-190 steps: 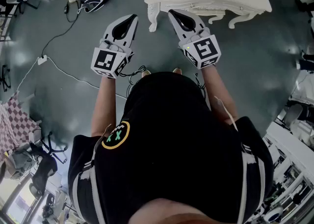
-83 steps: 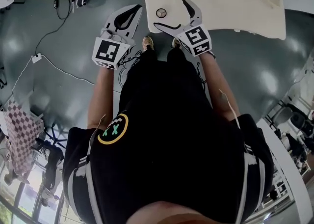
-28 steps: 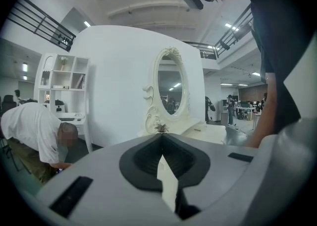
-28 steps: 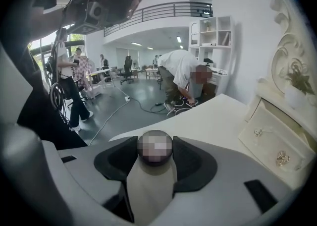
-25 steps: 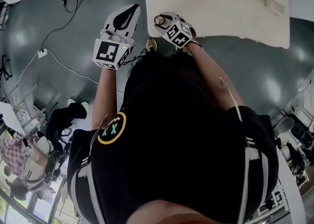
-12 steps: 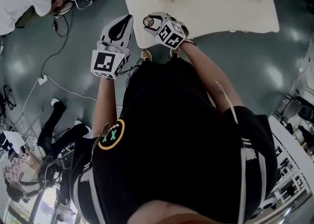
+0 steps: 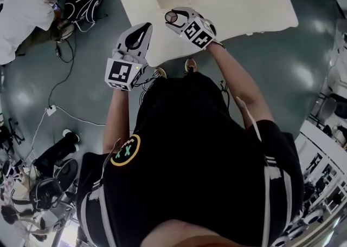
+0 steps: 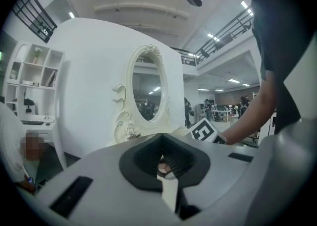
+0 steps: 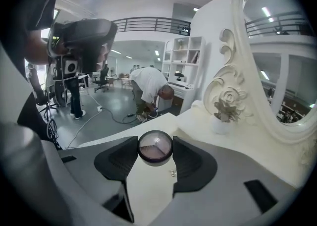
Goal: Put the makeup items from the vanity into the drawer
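A round compact [image 9: 155, 146] is gripped between the jaws of the right gripper [image 7: 174, 17] above the top of the vanity [image 7: 244, 7], near its front edge, and the left gripper [image 7: 146, 26] is seen closed and empty beside that edge.

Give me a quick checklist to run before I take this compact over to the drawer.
1. Compact held between the right gripper jaws: ok.
2. Compact centred in the grip, lid facing up: ok.
3. Left gripper jaws together, free to work the drawer: ok.
4. Drawer open and ready: cannot tell, it is not in view.
5. Plant on the vanity apart from the right gripper: ok.
6. Compact lifted clear of the vanity top: cannot tell.
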